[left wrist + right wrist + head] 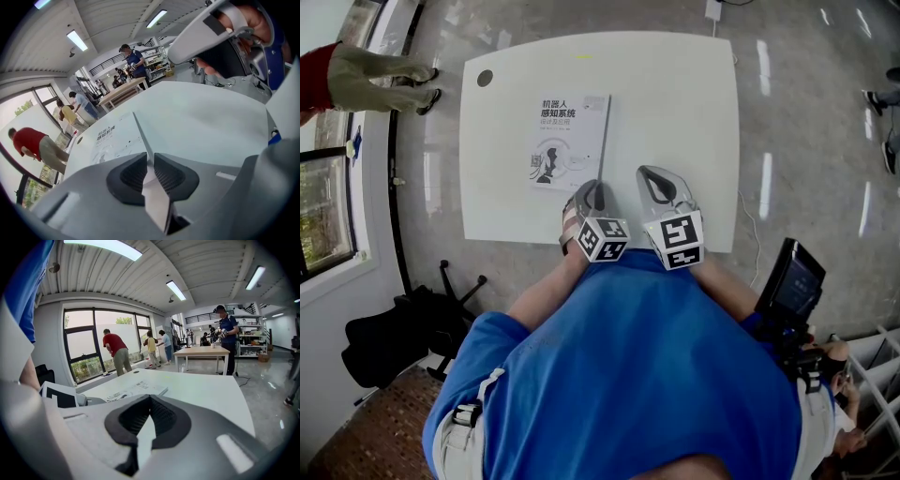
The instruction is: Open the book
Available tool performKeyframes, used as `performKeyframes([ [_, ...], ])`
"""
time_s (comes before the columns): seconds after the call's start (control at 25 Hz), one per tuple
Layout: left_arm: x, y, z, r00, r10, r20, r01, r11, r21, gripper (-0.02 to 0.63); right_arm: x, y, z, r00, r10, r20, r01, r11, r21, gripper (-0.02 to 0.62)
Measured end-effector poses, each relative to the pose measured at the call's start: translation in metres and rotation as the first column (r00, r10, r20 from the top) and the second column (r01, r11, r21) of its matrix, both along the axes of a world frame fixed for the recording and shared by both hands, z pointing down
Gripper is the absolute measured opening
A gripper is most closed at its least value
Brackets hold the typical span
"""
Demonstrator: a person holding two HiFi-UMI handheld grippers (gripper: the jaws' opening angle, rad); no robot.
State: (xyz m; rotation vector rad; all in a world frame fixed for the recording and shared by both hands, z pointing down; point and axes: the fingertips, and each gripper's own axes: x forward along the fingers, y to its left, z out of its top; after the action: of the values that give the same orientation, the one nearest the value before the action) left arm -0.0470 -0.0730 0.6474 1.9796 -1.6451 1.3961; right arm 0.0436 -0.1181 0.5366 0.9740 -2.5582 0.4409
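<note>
A closed white book (570, 141) with black print on its cover lies on the white table (675, 112), left of centre. My left gripper (593, 190) has its tip at the book's near right corner. In the left gripper view the jaws (151, 157) stand a narrow slit apart, and the book's (112, 136) right edge runs straight into that slit. I cannot tell whether the pads touch it. My right gripper (654, 178) hovers over bare table just right of the left one. Its tips (150, 399) meet with nothing between them, and the book (138, 390) lies ahead to its left.
A round cable hole (485, 78) sits at the table's far left corner. A person in a red top (356, 75) stands by the window. A black chair (394, 337) is at my left and a black device (787, 281) at my right. A wooden table (201, 352) with people stands further back.
</note>
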Motion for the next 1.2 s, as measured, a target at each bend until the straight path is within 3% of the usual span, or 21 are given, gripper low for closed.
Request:
performKeyframes([
  [0.84,-0.015,0.004,-0.011,0.997,-0.045,-0.059,0.041,0.997,-0.061,0.011,-0.008,0.006,0.006,0.999,-0.029,0.021,0.029,0.999,-0.016,0.003],
  [1.04,-0.012,0.0,-0.021,0.996,-0.027,-0.083,0.021,0.998,-0.066,0.009,-0.019,0.016,0.027,0.995,-0.097,-0.01,0.095,0.992,-0.087,0.003],
  [1.2,-0.013,-0.003,-0.026,0.994,-0.006,-0.105,-0.002,0.997,-0.076,0.008,-0.046,0.03,0.057,0.971,-0.22,-0.091,0.207,0.969,-0.134,0.003],
])
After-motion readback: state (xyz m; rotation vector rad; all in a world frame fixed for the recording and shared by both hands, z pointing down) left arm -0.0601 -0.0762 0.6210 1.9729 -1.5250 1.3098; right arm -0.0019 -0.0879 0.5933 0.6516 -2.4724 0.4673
